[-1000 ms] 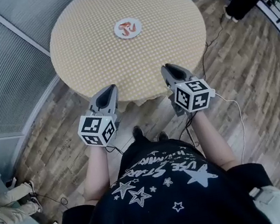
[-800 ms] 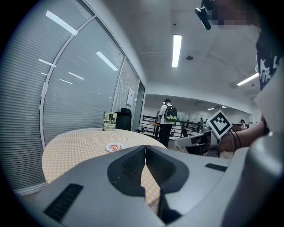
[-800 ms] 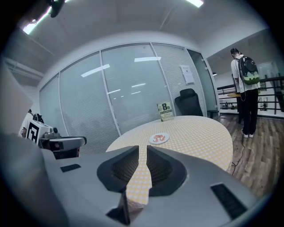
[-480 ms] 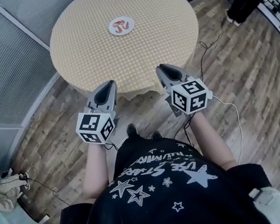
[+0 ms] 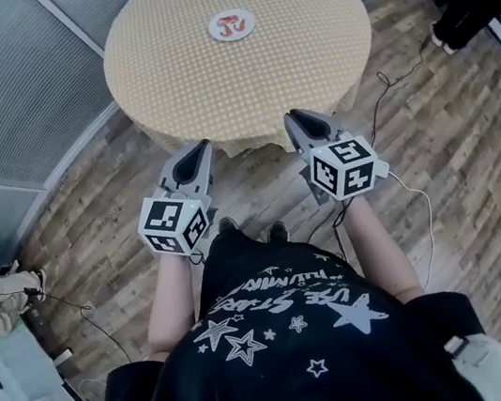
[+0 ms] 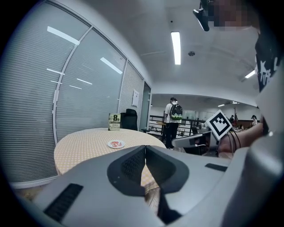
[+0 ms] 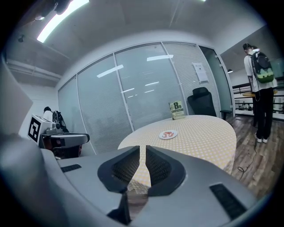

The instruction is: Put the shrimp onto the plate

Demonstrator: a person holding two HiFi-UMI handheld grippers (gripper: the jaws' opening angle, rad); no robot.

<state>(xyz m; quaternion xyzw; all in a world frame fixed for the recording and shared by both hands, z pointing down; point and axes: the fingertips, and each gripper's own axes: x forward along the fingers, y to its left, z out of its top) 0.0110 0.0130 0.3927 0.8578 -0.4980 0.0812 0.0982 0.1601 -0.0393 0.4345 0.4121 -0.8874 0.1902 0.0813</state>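
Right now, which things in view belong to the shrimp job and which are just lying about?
Job: shrimp, already on the plate; left gripper and right gripper, both empty, short of the table.
Lying about: sign card; office chair; person with backpack.

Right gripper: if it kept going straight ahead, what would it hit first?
Probably the near edge of the round table, well short of the plate; its height against the tabletop is hard to judge.

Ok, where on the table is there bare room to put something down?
Nearly all the table is bare: everything from the plate to the near edge, plus wide stretches either side of it. Only the far part is taken, by the plate of shrimp and a sign card.
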